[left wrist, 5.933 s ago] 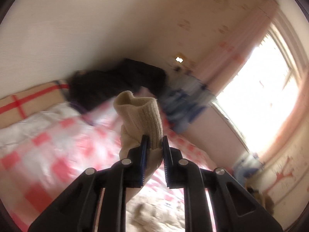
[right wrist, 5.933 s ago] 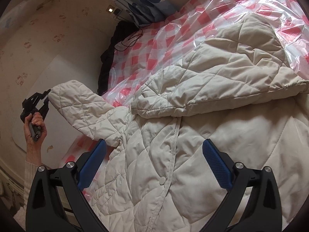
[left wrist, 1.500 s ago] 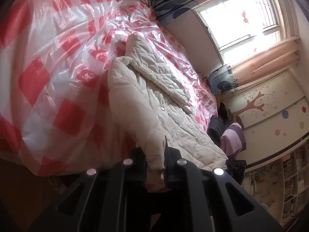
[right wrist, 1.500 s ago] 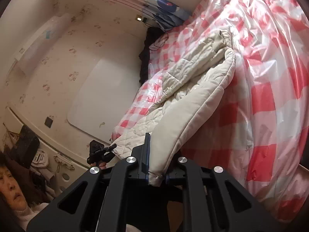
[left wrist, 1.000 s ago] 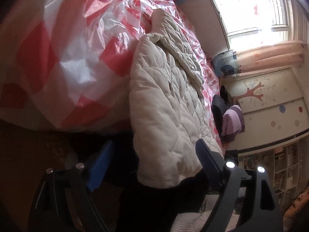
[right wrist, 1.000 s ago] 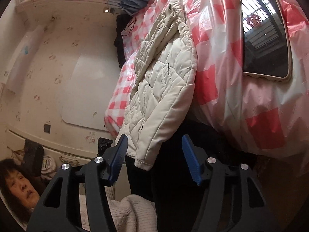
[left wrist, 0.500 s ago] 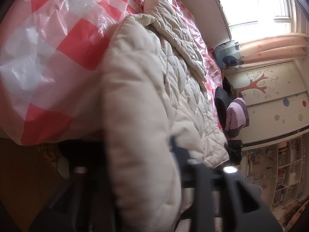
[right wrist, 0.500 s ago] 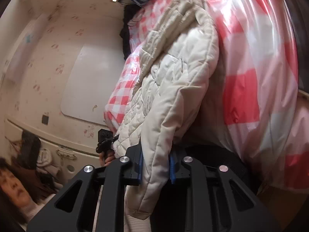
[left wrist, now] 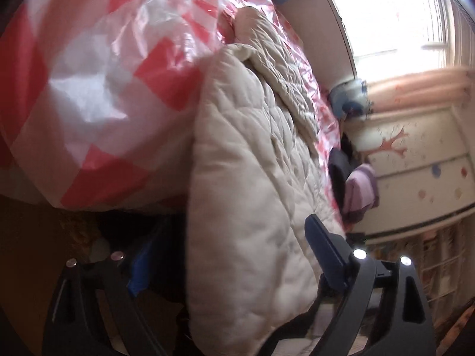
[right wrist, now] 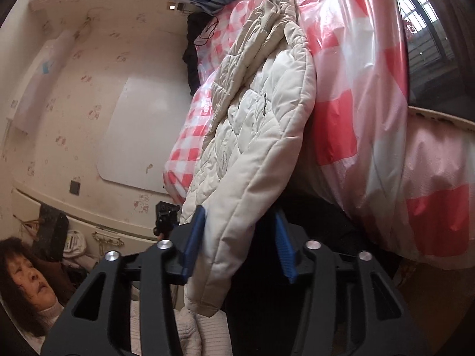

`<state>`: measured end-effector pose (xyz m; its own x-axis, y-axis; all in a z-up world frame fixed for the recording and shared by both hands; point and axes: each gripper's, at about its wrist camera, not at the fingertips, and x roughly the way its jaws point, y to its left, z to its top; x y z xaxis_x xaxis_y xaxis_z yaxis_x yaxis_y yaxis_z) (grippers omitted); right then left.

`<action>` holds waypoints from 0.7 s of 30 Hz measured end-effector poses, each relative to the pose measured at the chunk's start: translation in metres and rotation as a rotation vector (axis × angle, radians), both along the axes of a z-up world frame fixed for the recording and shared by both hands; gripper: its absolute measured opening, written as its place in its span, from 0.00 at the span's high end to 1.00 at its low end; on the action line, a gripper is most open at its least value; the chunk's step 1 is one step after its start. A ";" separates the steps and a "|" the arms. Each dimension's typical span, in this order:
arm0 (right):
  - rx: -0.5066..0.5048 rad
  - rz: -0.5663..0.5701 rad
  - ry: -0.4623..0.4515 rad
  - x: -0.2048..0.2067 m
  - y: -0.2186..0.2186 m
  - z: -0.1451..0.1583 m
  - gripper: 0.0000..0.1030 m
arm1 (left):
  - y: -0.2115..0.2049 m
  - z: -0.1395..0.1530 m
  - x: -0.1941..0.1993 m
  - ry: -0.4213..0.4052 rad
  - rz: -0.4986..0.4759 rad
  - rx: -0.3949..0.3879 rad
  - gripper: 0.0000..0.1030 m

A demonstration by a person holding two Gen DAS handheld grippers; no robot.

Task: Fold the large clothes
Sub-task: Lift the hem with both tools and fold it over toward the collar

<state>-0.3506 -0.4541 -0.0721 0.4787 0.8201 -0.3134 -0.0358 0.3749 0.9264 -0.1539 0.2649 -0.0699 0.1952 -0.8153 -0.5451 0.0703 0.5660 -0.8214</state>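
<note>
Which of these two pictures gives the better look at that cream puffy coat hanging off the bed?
The right wrist view. There the quilted coat shows nearly whole, from its collar on the red-checked bed cover down to the hem hanging between the open right gripper. The left wrist view is closer and blurred, showing mostly the coat's lower part filling the open left gripper.

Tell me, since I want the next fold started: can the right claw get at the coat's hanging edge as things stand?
Probably yes: the right claw is open with the cream coat edge hanging between its fingers, nothing in the way.
</note>
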 end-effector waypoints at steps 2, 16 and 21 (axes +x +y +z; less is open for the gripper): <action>0.001 0.007 0.001 0.004 0.004 -0.003 0.51 | -0.001 -0.008 0.003 0.027 -0.007 -0.009 0.10; -0.025 -0.067 -0.183 -0.004 0.023 0.020 0.85 | -0.031 0.040 -0.008 -0.120 -0.010 0.009 0.89; 0.019 -0.094 -0.243 -0.027 0.012 0.027 0.86 | -0.028 0.053 -0.026 -0.170 -0.082 0.001 0.89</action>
<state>-0.3780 -0.4418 -0.0452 0.6126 0.7730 -0.1649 -0.2235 0.3695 0.9019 -0.1803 0.2367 -0.0168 0.2177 -0.8315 -0.5112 0.2535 0.5539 -0.7931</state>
